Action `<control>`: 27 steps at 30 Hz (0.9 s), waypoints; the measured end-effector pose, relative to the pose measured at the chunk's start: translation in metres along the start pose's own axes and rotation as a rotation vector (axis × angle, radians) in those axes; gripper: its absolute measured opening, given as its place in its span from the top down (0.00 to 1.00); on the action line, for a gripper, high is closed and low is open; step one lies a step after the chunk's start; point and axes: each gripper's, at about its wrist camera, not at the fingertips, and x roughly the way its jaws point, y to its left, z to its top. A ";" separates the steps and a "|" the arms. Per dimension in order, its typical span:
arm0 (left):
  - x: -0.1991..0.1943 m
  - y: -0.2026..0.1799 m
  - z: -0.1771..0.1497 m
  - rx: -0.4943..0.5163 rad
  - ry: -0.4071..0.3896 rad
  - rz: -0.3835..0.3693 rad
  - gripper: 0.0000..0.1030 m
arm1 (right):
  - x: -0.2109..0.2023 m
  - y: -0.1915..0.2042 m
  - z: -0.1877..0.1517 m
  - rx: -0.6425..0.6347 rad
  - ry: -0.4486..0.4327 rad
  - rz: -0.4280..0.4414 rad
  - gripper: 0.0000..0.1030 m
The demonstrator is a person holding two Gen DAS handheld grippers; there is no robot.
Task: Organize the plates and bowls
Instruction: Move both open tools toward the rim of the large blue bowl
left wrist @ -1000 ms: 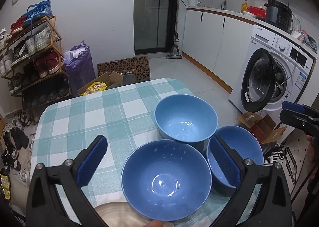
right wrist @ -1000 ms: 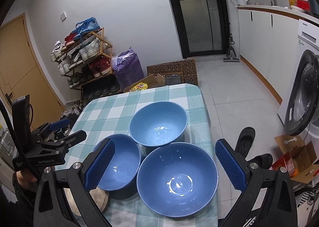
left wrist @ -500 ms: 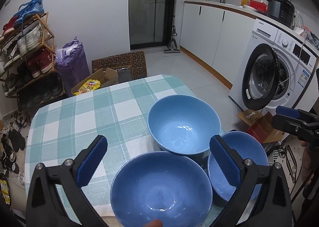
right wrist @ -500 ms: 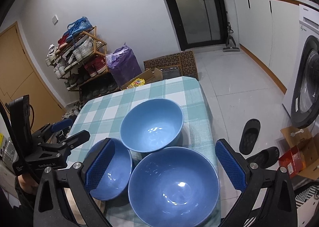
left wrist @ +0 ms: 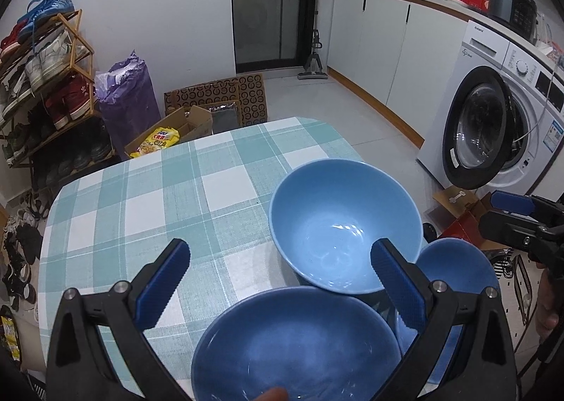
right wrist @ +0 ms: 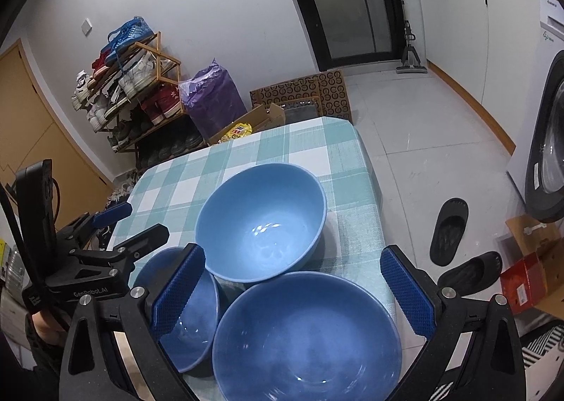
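Three blue bowls sat clustered at the near right end of the checked tablecloth (left wrist: 197, 189), rims touching or nearly so. The far bowl (left wrist: 343, 228) stood farthest up the table. The left-hand bowl (left wrist: 296, 344) lay directly under the left gripper (left wrist: 278, 281), the right-hand bowl (right wrist: 306, 337) directly under the right gripper (right wrist: 292, 291). From the right wrist view the left-hand bowl looked the smallest.

Left gripper: jaws spread wide, nothing held. Right gripper: likewise wide apart and empty, poised above its bowl.

Handling, as judged: glazed ceramic, so rigid, fairly heavy, slick and chip-prone. No handle; the only purchase is the rim wall, one pad inside and one outside. A pinch at one edge would let the bowl tilt, so lift slowly. Nesting smaller into larger looks sensible; knocking neighbouring rims is the risk.
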 end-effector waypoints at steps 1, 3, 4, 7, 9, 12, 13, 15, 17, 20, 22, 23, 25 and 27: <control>0.004 0.001 0.000 -0.001 0.006 -0.001 0.00 | 0.003 -0.001 0.001 0.003 0.004 0.001 0.02; 0.010 0.001 0.001 0.002 0.017 0.001 0.00 | 0.010 -0.001 0.002 0.006 0.016 0.002 0.04; 0.013 0.002 0.002 0.006 0.020 0.003 0.00 | 0.014 -0.002 0.003 0.008 0.023 0.002 0.04; 0.023 0.003 0.003 0.009 0.035 0.009 0.01 | 0.026 -0.004 0.005 0.016 0.044 0.008 0.07; 0.028 0.004 0.003 0.011 0.040 0.003 0.01 | 0.034 -0.006 0.006 0.019 0.059 0.006 0.09; 0.036 0.004 0.003 0.015 0.054 0.000 0.01 | 0.048 -0.011 0.007 0.025 0.091 0.001 0.13; 0.039 0.003 0.003 0.015 0.061 -0.003 0.02 | 0.051 -0.012 0.007 0.027 0.097 0.001 0.14; 0.043 0.003 0.003 0.019 0.070 -0.003 0.02 | 0.057 -0.014 0.007 0.031 0.112 0.007 0.21; 0.047 0.003 0.003 0.023 0.075 -0.004 0.05 | 0.063 -0.015 0.006 0.032 0.124 0.010 0.23; 0.053 0.004 0.004 0.016 0.088 -0.008 0.11 | 0.071 -0.015 0.007 0.032 0.134 0.004 0.29; 0.055 0.004 0.004 0.016 0.091 -0.009 0.15 | 0.075 -0.015 0.006 0.030 0.139 0.000 0.31; 0.057 0.004 0.004 0.016 0.096 -0.011 0.17 | 0.077 -0.015 0.006 0.029 0.142 -0.001 0.34; 0.061 0.003 0.004 0.017 0.110 -0.015 0.27 | 0.081 -0.014 0.006 0.025 0.148 -0.007 0.37; 0.064 0.003 0.004 0.016 0.117 -0.020 0.32 | 0.084 -0.014 0.005 0.024 0.155 -0.013 0.42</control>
